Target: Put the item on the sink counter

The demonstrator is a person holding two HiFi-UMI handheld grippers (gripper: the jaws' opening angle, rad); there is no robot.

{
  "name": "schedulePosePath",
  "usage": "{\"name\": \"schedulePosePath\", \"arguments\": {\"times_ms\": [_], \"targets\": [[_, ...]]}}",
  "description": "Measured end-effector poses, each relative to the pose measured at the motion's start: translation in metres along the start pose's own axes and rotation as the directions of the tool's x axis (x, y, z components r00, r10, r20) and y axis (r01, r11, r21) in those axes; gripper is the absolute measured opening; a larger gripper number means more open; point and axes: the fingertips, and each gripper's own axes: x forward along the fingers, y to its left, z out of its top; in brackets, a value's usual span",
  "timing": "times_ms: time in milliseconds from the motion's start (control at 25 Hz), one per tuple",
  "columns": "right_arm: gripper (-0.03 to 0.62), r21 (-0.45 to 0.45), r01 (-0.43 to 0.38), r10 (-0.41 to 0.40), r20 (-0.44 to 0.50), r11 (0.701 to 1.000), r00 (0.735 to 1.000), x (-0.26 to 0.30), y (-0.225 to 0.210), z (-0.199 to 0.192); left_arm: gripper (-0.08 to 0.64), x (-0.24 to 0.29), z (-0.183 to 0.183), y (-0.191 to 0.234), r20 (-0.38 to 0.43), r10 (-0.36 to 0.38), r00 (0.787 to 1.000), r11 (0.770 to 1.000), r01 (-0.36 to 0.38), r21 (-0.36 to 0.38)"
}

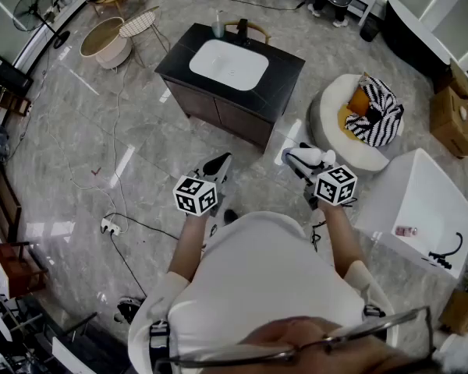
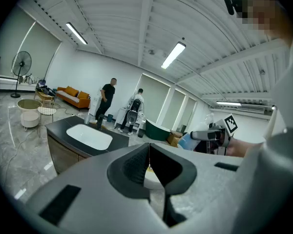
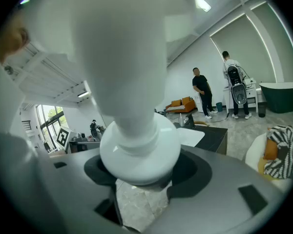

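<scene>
Between our right gripper [image 3: 139, 172] jaws, white bottle [image 3: 136, 140] clamped, left gripper [image 2: 149, 168] jaws closed empty, sink tabletop [image 1: 285, 80] well ahead

Light is bright and even throughout, with only soft, faint shadows. In the left gripper view the strip lights [image 2: 173, 55] glow at one and ten o'clock on the ceiling. In the head view the glossy floor [image 1: 78, 115] throws back pale streaks of glare around nine o'clock. Both gripper views bow strongly and fall to black at the corners. In the right gripper view the item [image 3: 132, 82] looms close and soft, from twelve o'clock to centre, and the windows [image 3: 49, 121] at nine o'clock admit daylight.
</scene>
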Motion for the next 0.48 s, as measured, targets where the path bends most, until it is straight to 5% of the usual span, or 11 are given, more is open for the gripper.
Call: {"name": "schedulePosePath", "arguments": {"times_ms": [480], "targets": [[0.278, 0.004, -0.014, 0.014, 0.003, 1.0, 1.0, 0.0114, 0.0041, 0.0031, 0.006, 0.0057, -0.0031, 0.0056, -0.007, -0.018, 1.0, 1.0, 0.018, -0.003]]}}
